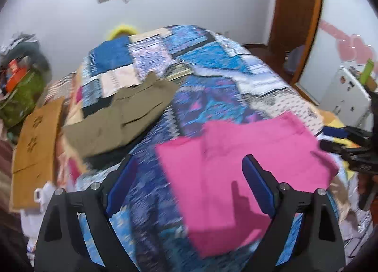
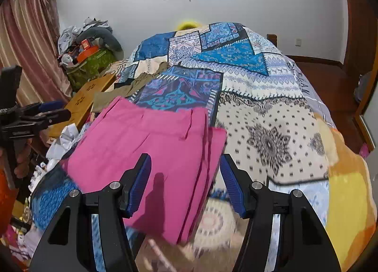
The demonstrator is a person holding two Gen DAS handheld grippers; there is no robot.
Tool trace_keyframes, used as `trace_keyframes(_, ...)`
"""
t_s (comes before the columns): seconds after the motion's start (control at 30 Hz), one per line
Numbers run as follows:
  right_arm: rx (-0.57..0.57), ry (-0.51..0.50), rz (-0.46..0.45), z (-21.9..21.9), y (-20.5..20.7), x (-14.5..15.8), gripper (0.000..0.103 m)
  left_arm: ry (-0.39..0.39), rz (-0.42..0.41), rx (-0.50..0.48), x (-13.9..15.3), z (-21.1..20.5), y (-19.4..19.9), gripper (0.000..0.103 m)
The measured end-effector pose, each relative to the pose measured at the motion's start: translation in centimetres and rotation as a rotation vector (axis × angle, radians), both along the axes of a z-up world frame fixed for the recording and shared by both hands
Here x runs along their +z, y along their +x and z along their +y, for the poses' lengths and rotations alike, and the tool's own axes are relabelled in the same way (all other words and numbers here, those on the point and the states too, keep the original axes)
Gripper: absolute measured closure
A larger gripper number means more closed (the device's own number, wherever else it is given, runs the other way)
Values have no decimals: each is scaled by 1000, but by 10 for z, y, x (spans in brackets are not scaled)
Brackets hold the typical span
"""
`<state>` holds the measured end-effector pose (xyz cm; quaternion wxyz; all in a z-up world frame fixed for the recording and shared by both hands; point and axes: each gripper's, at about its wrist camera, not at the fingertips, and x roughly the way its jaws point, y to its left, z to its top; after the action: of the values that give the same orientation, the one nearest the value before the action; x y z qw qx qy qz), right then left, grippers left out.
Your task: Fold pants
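Blue ribbed pads line both tongs, left tongs (image 1: 189, 184) and right tongs (image 2: 185, 182), each spread wide and holding nothing. Just beyond them, soft pink pants (image 2: 151, 154) lie folded in flat layers on the patchwork bed quilt (image 2: 271, 111). Farther back rests an olive garment (image 1: 122, 116), creased.

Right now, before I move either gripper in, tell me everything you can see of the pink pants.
The pink pants are plain bright pink woven-looking cloth, already folded into a flat, roughly rectangular stack with several layered edges showing along the right side. They lie on the patterned bedspread near the bed's near-left part, olive pants beyond them. Both the left gripper and right gripper are open above them, apparently not touching.
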<state>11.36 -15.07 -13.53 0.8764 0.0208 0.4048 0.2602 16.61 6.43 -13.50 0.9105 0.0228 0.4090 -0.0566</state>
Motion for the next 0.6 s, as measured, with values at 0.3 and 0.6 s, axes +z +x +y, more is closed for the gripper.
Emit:
trace_keyframes(0.3,39,6,78,10,46,-18,78,-30,124,-71,-35,-30,56,85)
trace_keyframes(0.6,95,-79,48,20,48,-31,84,37,148,-48,-64,-29,61,87)
